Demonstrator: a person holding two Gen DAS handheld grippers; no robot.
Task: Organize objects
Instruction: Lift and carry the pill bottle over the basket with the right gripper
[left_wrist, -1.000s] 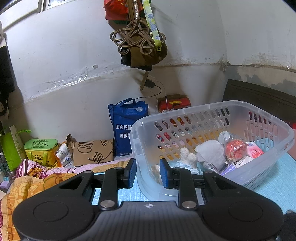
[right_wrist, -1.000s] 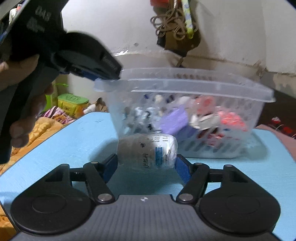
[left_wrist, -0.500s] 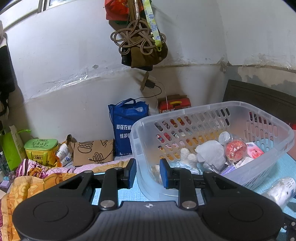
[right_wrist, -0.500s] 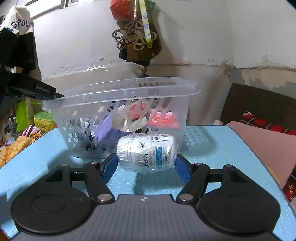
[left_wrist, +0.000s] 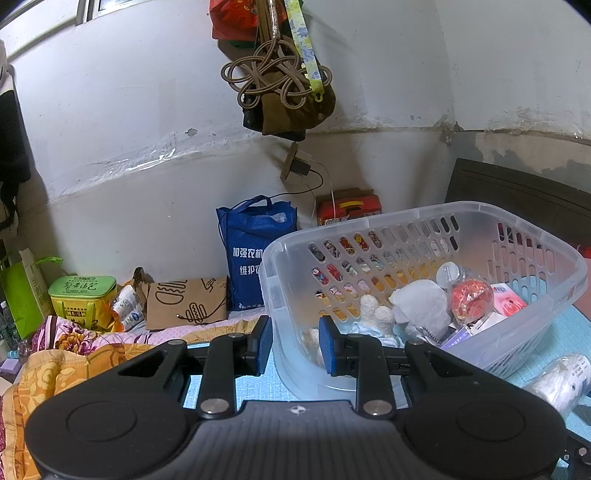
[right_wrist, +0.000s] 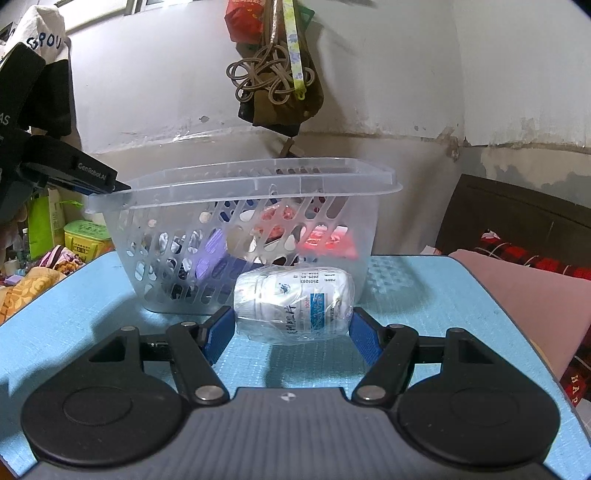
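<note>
A clear plastic basket (left_wrist: 480, 218) (right_wrist: 258, 177) stands on the blue mat, holding a grey plush toy (left_wrist: 421, 306), a red ball, a bottle and packets. My left gripper (left_wrist: 295, 345) is shut on the basket's near-left rim. My right gripper (right_wrist: 291, 328) is shut on a white pill bottle (right_wrist: 293, 304) wrapped in clear film, held on its side just above the mat in front of the basket. The bottle also shows in the left wrist view (left_wrist: 561, 380) at the lower right.
The blue mat (right_wrist: 74, 314) covers a small table. A pink cushion (right_wrist: 524, 295) lies to the right. Behind on the left are a blue bag (left_wrist: 255, 258), a green box (left_wrist: 83, 295), a paper bag and patterned bedding. Cords and bags hang on the wall.
My right gripper with the pill bottle has swung round from the basket's left side to in front of its right end. The left gripper has kept its hold on the rim.
</note>
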